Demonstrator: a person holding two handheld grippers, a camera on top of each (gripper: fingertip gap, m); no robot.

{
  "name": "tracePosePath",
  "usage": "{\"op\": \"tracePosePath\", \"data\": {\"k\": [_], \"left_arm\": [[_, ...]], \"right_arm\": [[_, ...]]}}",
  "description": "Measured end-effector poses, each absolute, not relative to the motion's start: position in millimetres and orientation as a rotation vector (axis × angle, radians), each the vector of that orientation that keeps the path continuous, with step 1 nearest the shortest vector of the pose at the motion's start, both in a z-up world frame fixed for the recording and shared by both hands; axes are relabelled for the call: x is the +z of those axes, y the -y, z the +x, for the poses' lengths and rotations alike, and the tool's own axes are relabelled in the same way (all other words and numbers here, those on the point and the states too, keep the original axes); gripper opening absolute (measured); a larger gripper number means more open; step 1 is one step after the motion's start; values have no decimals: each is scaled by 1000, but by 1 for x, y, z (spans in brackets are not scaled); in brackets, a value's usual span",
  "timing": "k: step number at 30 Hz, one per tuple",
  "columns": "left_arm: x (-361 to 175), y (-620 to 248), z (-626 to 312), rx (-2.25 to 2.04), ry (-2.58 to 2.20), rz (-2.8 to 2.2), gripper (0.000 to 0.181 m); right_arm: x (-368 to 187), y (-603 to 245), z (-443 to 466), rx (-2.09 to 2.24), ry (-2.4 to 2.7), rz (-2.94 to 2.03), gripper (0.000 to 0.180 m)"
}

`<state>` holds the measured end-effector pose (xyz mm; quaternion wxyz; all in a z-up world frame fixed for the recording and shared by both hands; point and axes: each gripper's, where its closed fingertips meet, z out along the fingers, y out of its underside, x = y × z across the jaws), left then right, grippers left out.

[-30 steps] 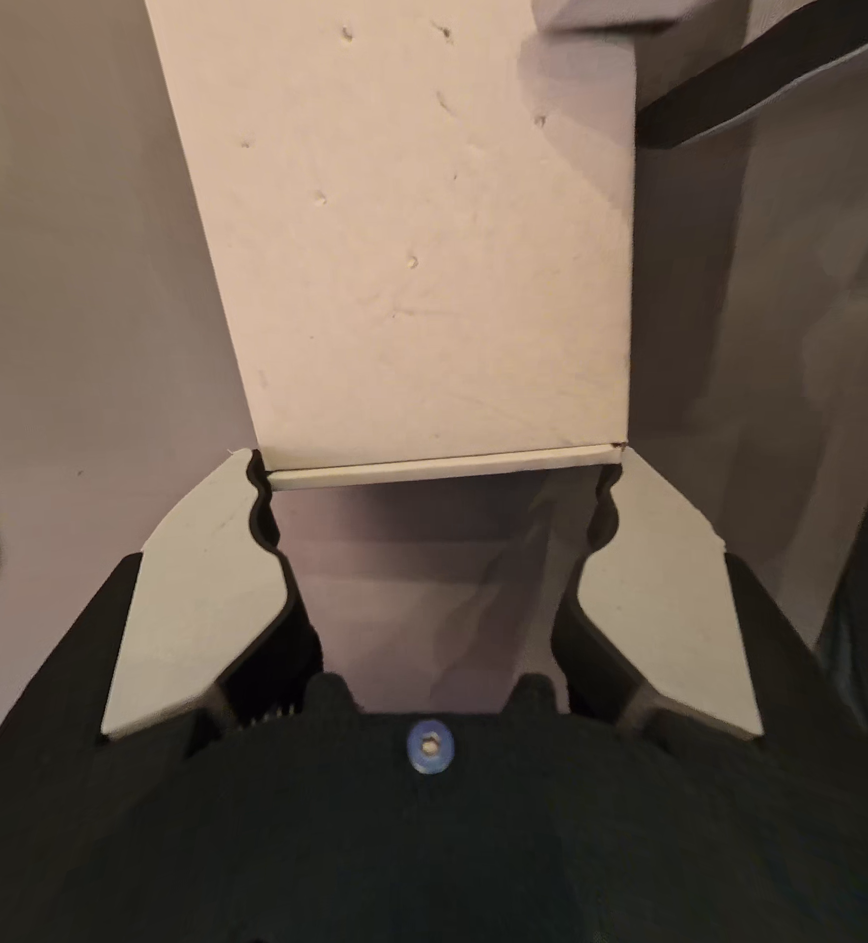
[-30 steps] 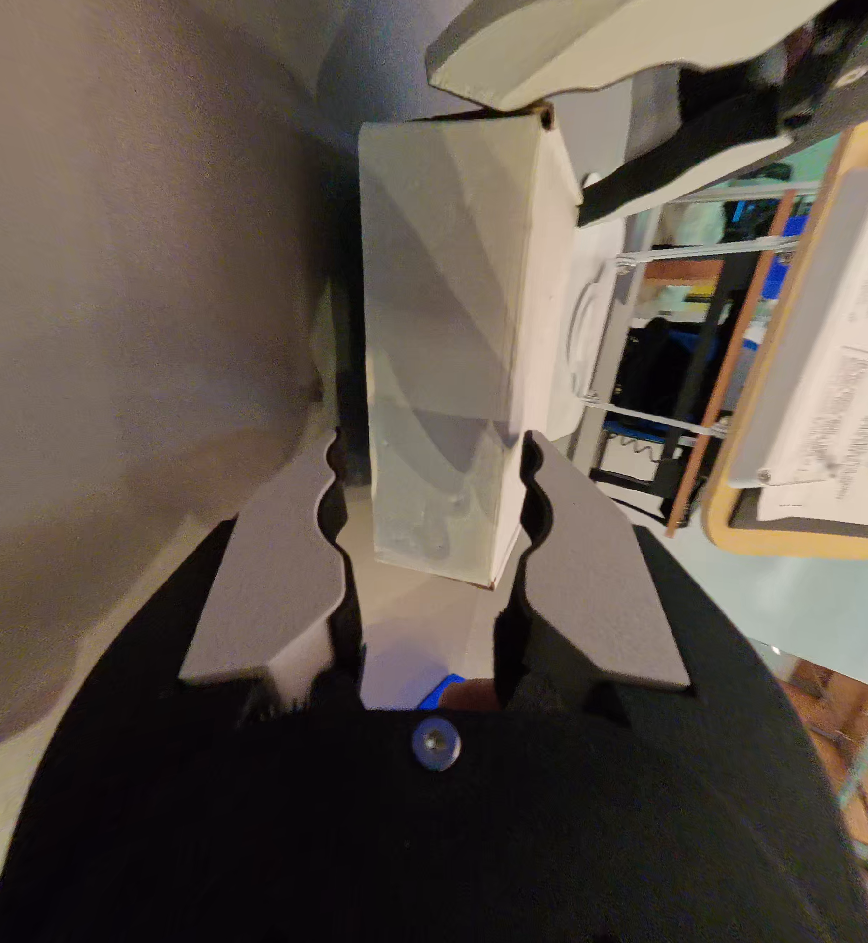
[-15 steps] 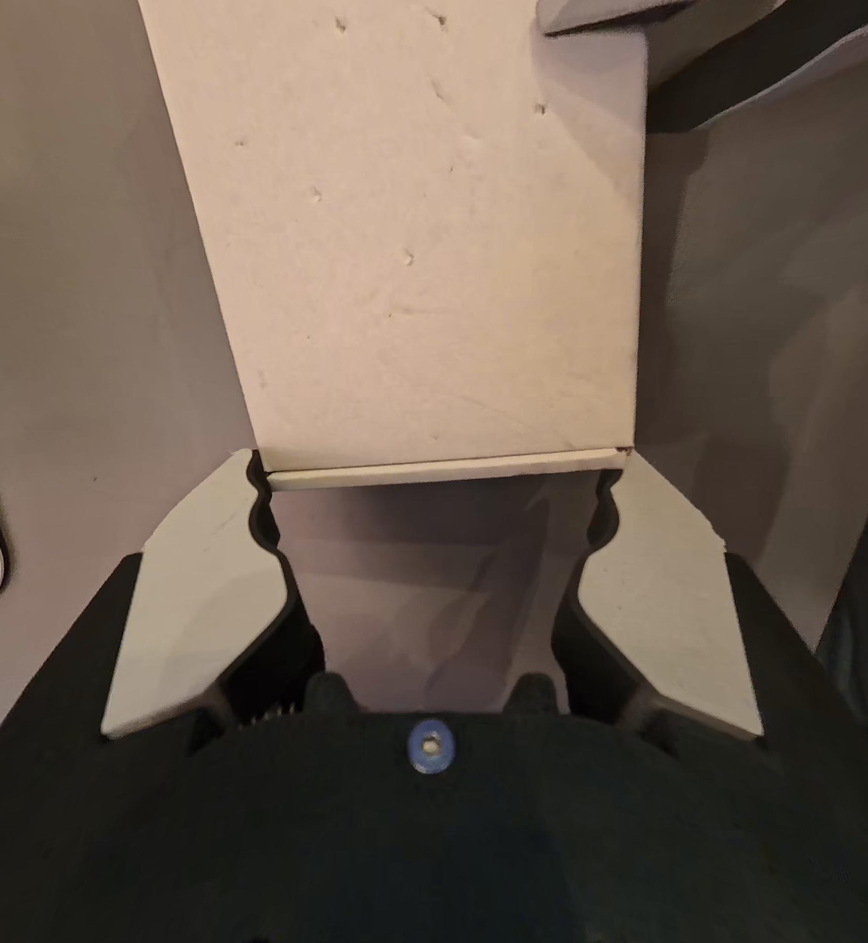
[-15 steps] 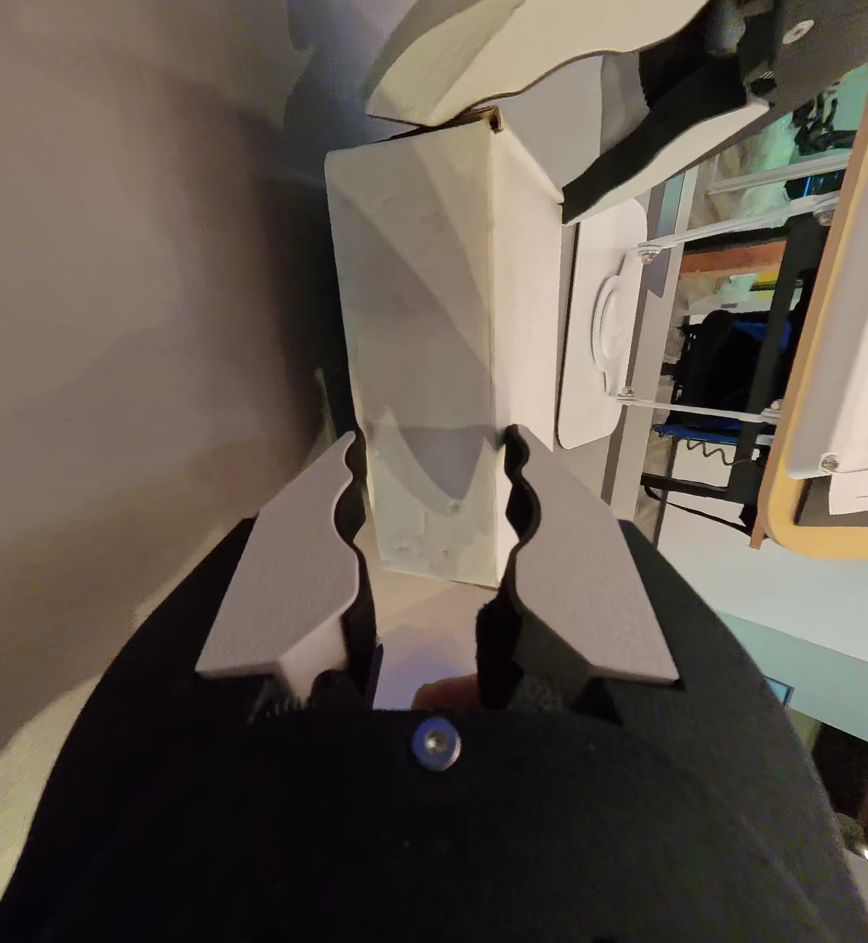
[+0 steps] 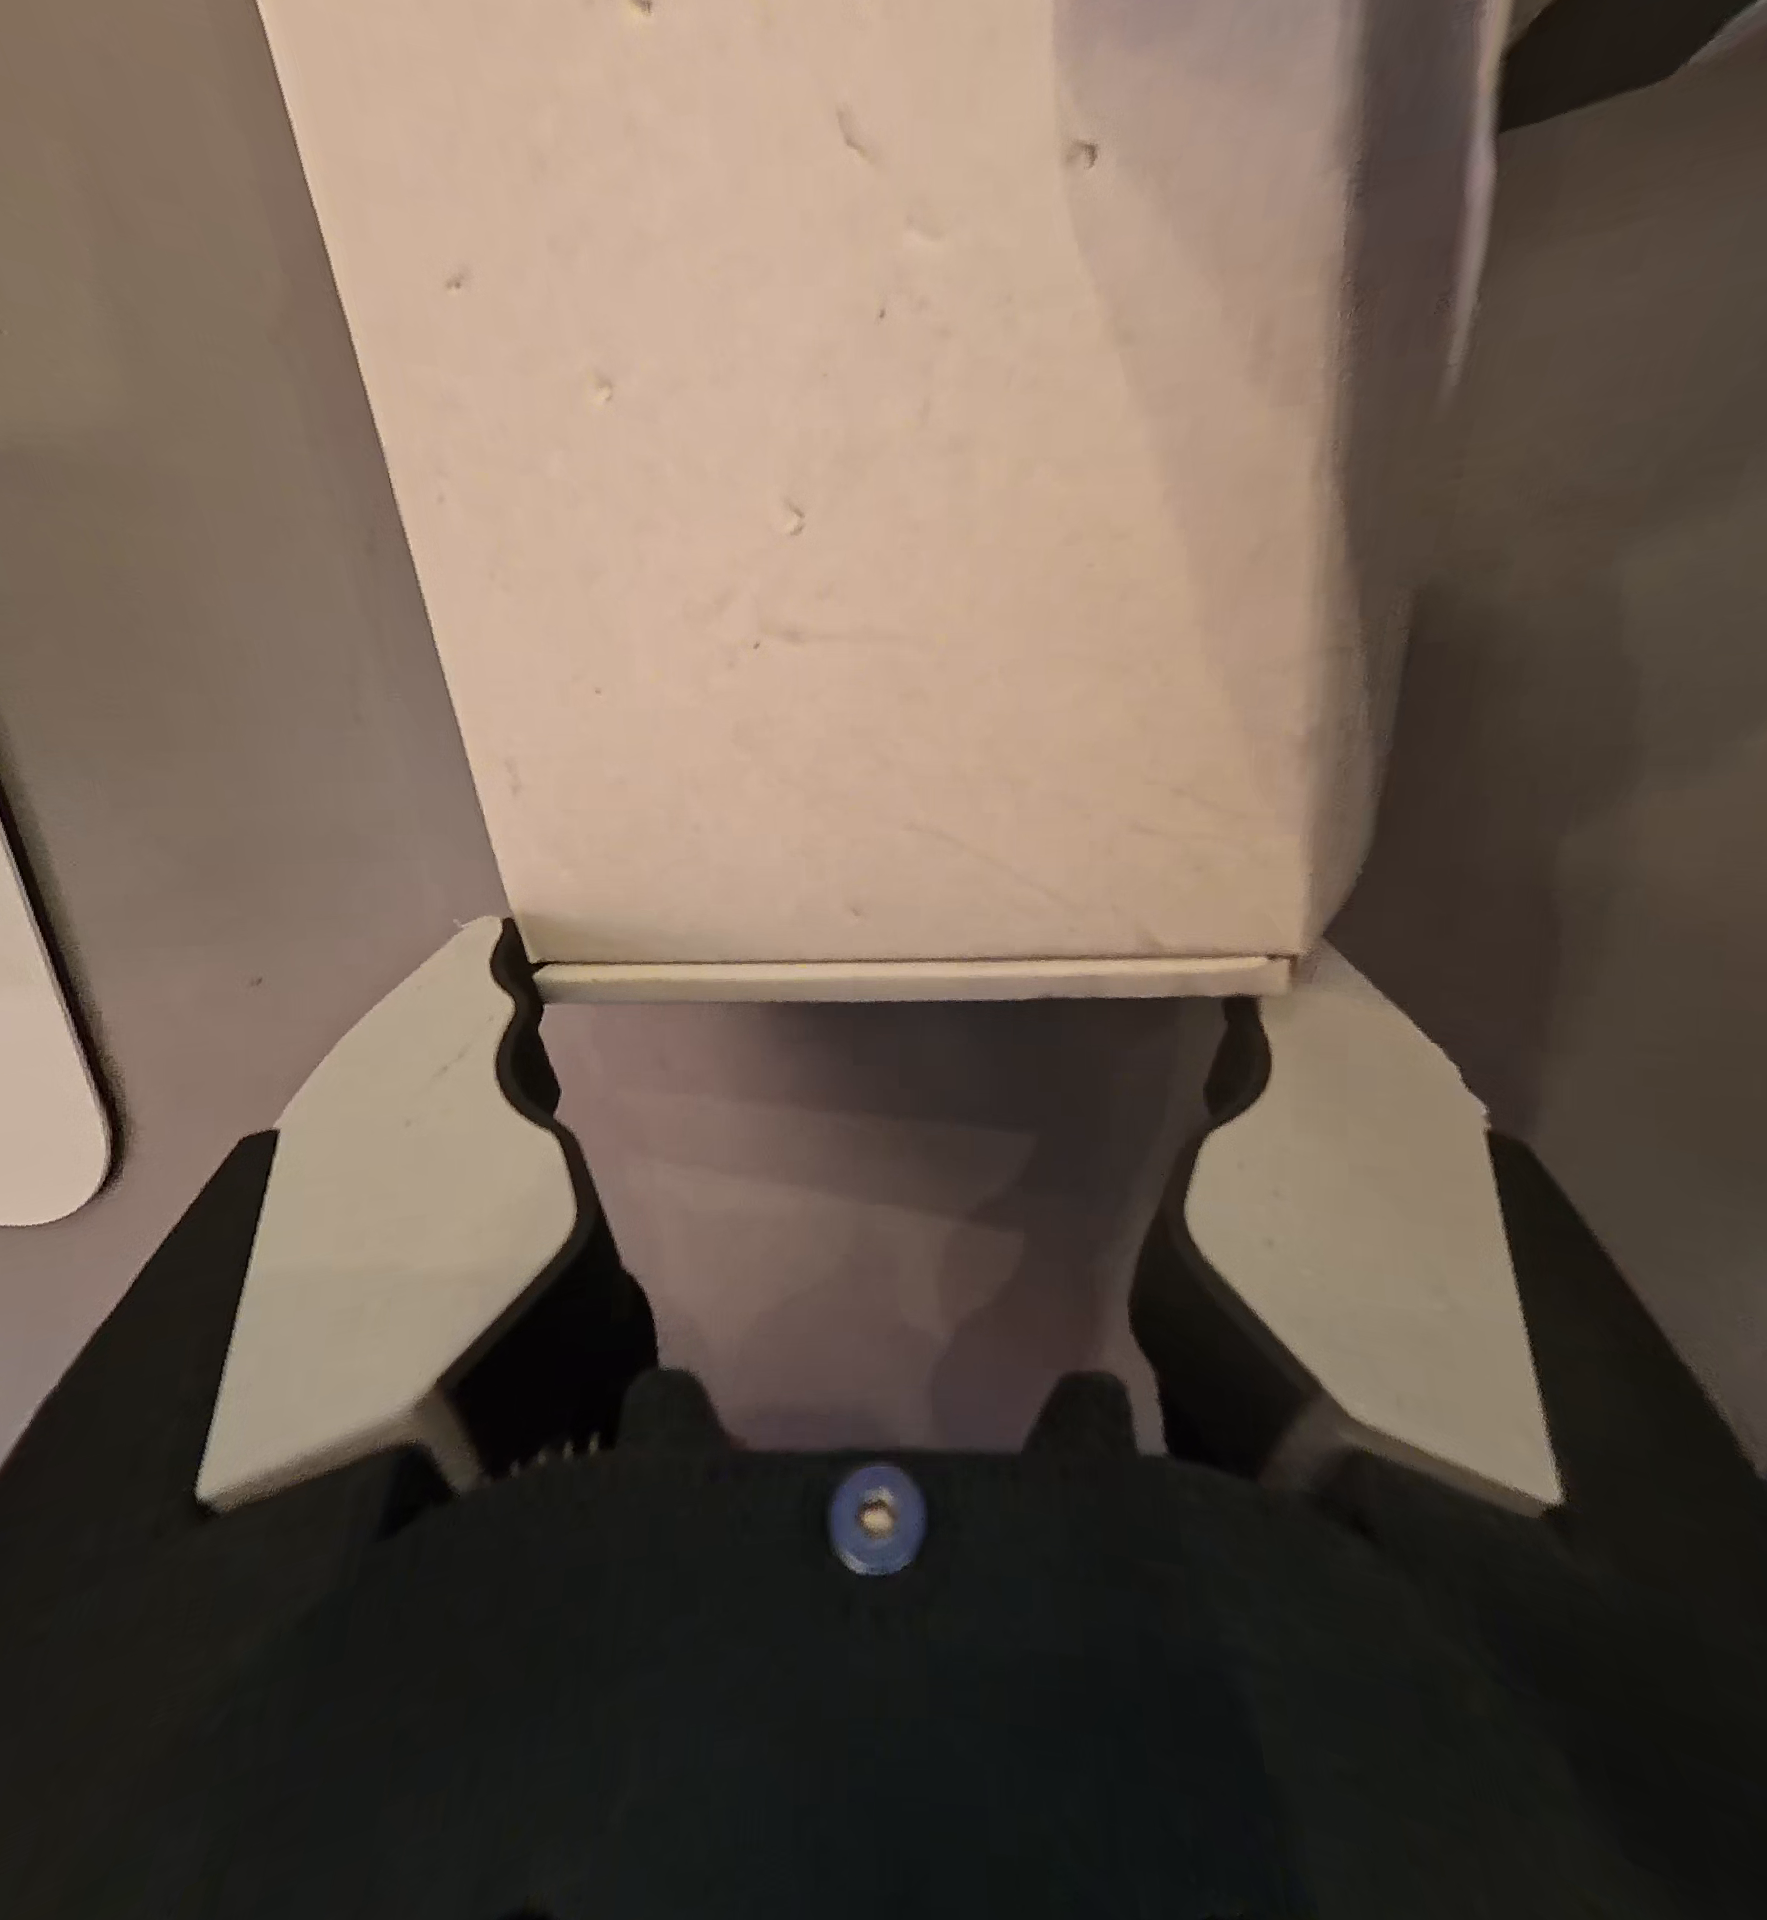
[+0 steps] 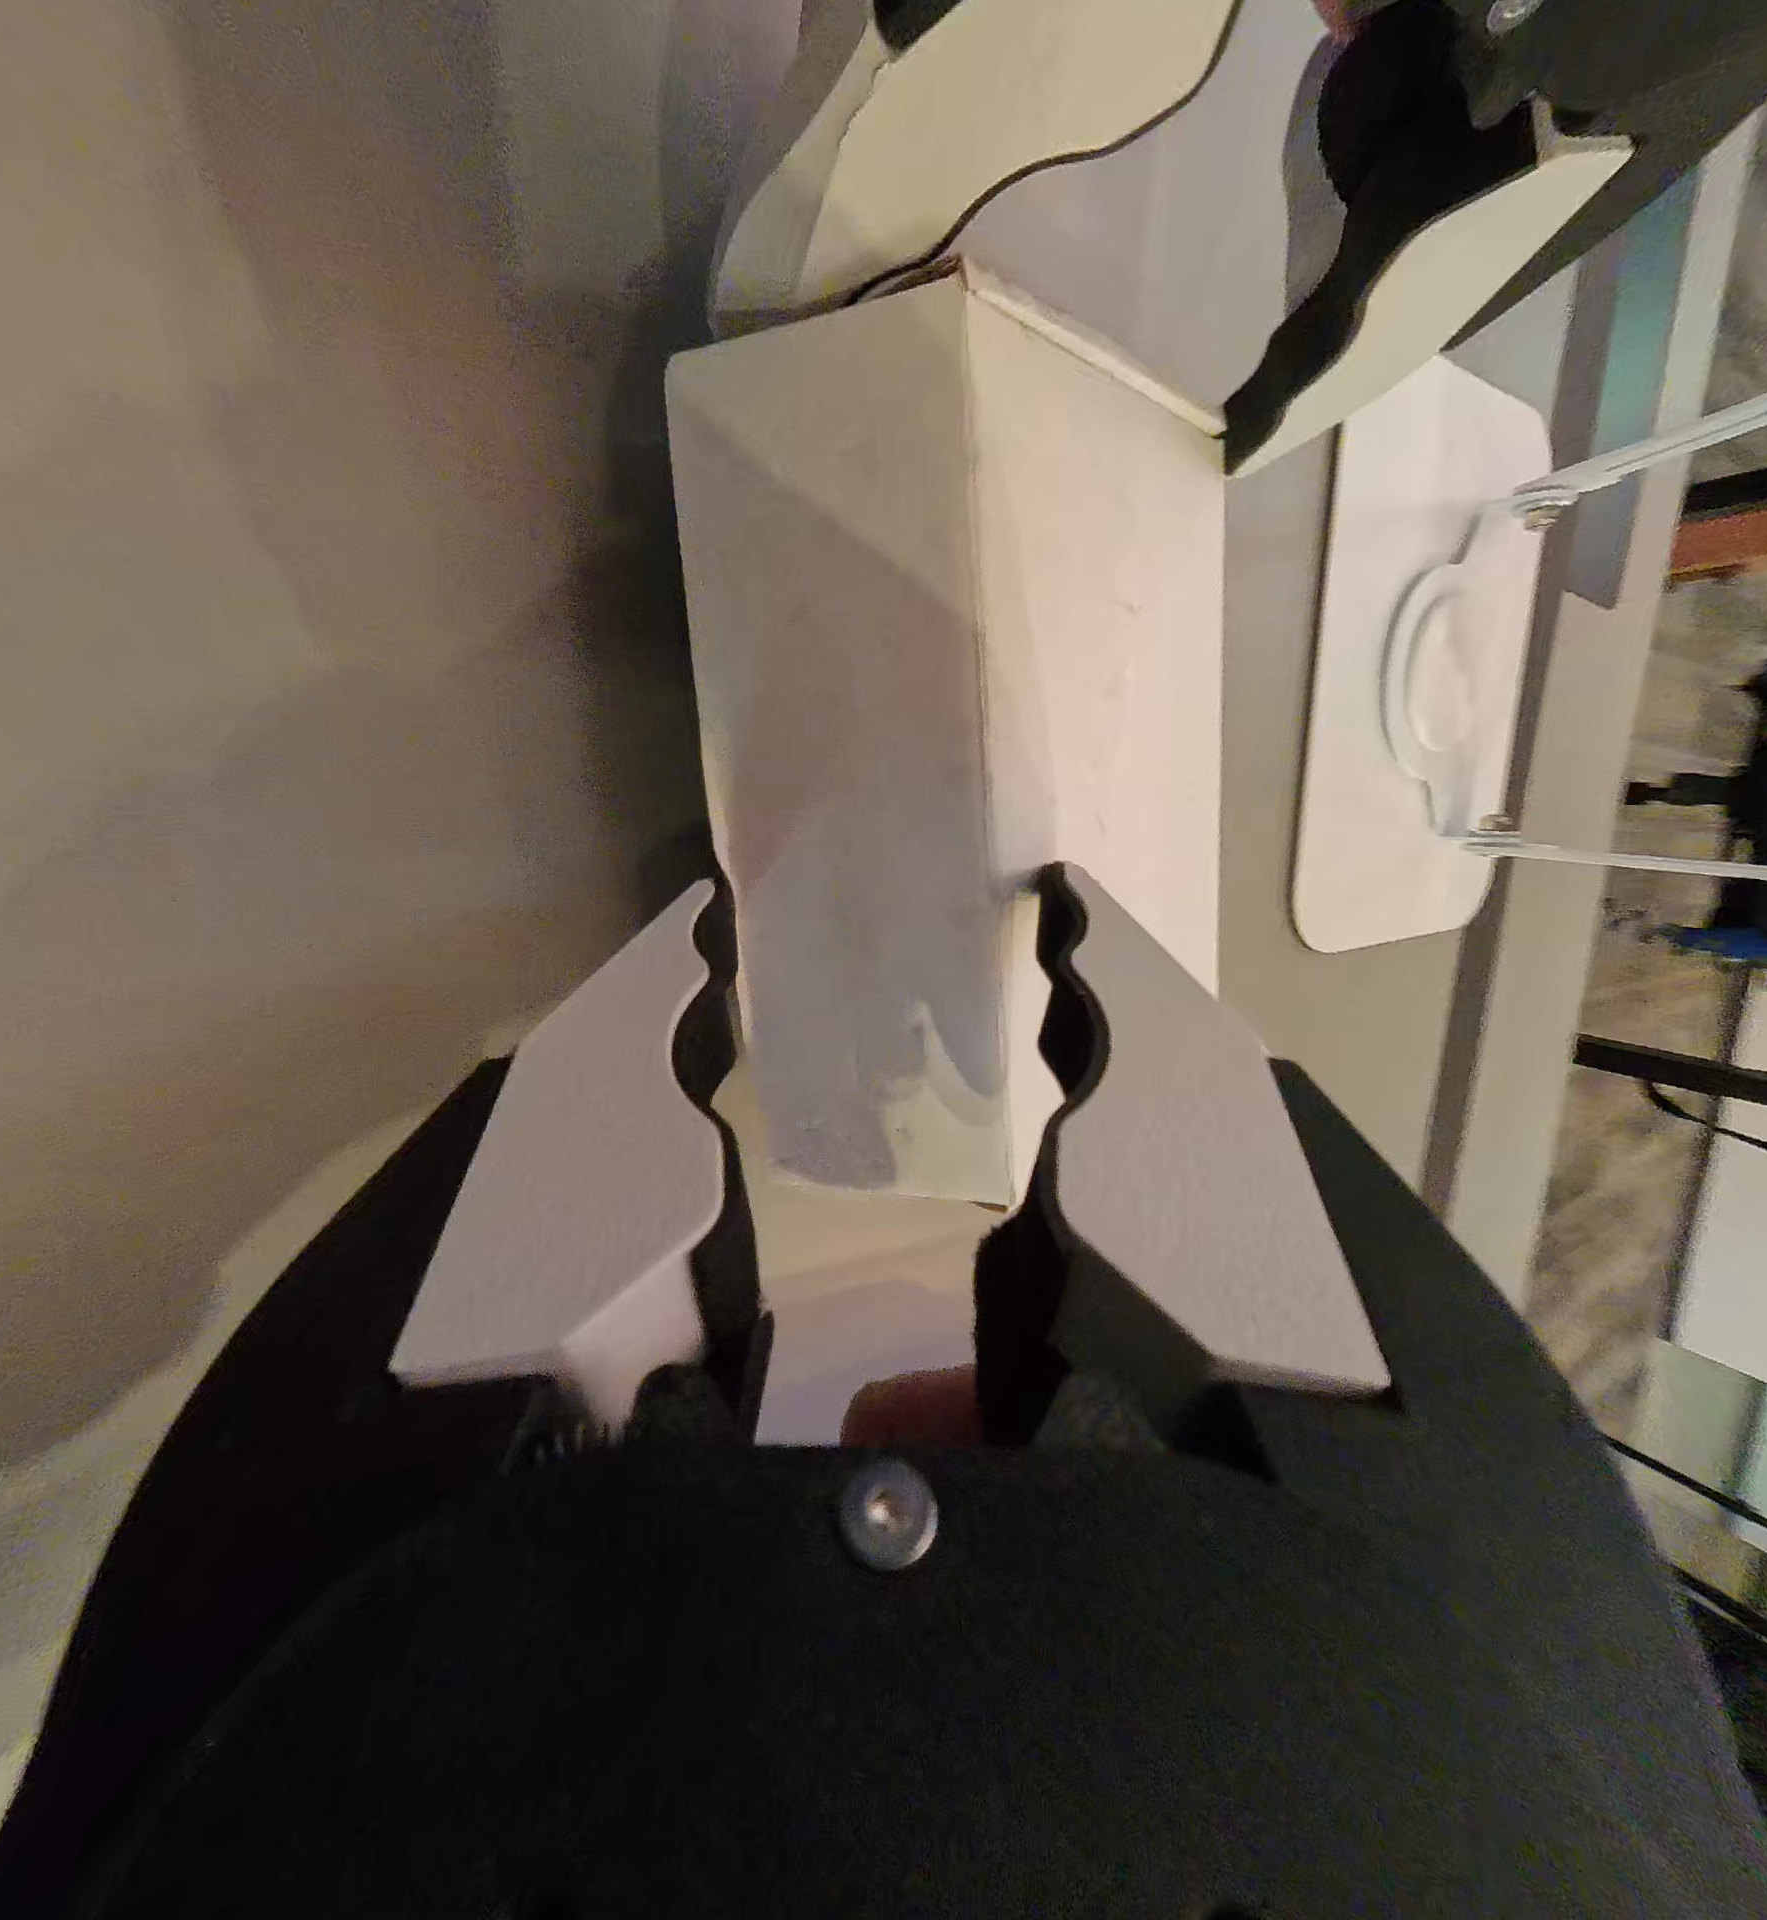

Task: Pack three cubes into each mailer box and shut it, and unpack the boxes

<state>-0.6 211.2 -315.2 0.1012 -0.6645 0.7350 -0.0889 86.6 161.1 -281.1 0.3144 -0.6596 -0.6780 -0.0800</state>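
While both grippers meet on it, the scene reads so:
Box: white cardboard mailer box, closed, lifted off the grey tabletop.
Left gripper: left gripper points along the box's broad face, fingers spread wide, tips pinching the near end's two corners.
Right gripper: right gripper comes at the box's narrow end, rolled on its side, fingers closed on that end.
Far view: left gripper clamps the box's opposite end.
Beside box: white rounded plastic tray on the tabletop.
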Motion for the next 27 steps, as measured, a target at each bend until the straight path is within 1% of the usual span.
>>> {"op": "tracePosePath", "data": {"k": [7, 8, 9, 10, 11, 12, 13, 16, 19, 20, 21, 22, 24, 25, 26, 27], "left_arm": [[-321, -215, -1, -72, -2195, -1845, 123], [-322, -216, -1, -32, -2194, -1814, 123], [-323, -218, -2, 23, -2196, -1779, 123], [-324, -223, -3, 71, -2177, -1767, 123], [-324, -225, -4, 67, -2154, -1773, 123], [-324, -225, -3, 47, -2133, -1771, 123], [-324, -226, -4, 40, -2116, -1773, 122], [-321, -230, -6, 28, -2088, -1763, 102], [-320, -229, -3, 12, -2091, -1758, 99], [-321, -229, -3, 24, -2100, -1753, 100], [-321, -229, -3, 20, -2103, -1761, 101], [-320, -228, -3, -1, -2102, -1767, 101], [-318, -226, -3, -40, -2094, -1788, 98], [-318, -225, -4, -56, -2090, -1796, 98], [-318, -225, -6, -57, -2088, -1802, 98], [-317, -225, -7, -65, -2080, -1809, 96]], "right_arm": [[-284, -142, 82, 83, 1782, -1892, 63], [-284, -136, 80, 159, 1776, -1928, 61], [-282, -130, 78, 248, 1773, -1956, 50], [-280, -124, 77, 317, 1768, -1980, 29], [-279, -124, 79, 312, 1763, -1977, 23], [-280, -126, 83, 271, 1757, -1970, 22], [-281, -131, 87, 208, 1750, -1959, 23], [-284, -132, 90, -35, 1805, -1833, 26], [-297, -128, 84, -236, 1857, -1704, 52], [-298, -132, 82, -322, 1843, -1642, 53], [-298, -136, 81, -410, 1838, -1569, 60], [-300, -141, 82, -518, 1831, -1510, 57], [-297, -154, 86, -714, 1796, -1395, 42], [-296, -155, 86, -733, 1791, -1374, 39], [-293, -155, 85, -720, 1777, -1373, 32], [-290, -155, 84, -713, 1767, -1370, 21]]}}
